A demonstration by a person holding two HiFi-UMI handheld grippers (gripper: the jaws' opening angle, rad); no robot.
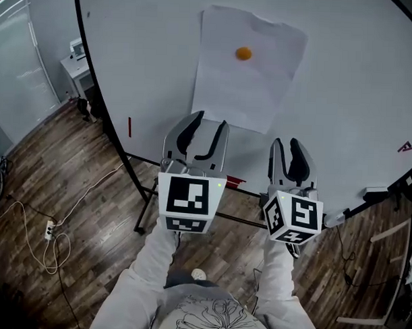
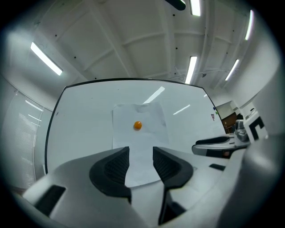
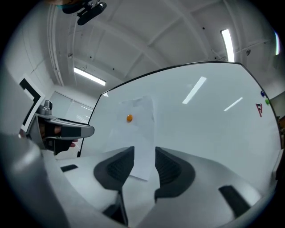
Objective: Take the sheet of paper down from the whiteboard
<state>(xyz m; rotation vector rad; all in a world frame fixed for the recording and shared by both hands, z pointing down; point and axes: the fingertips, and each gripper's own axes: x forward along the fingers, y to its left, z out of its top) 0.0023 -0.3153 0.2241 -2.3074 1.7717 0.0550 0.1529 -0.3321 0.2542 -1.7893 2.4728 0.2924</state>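
So the paper is up on the whiteboard, roughly in the middle of it, pinned flat by one little orange magnet near the sheet's top edge (the top edge looks a bit crinkled, the rest hangs smooth). Both grippers are held up side by side and pointed at the board below the sheet. The left gripper has its jaws spread with nothing in them, and its own view shows the lower part of the paper through the gap. The right gripper is the same deal, loose and empty, lined up with the paper's bottom right corner. Neither one seems to be touching the sheet. There's a small red mark near the board's left edge.
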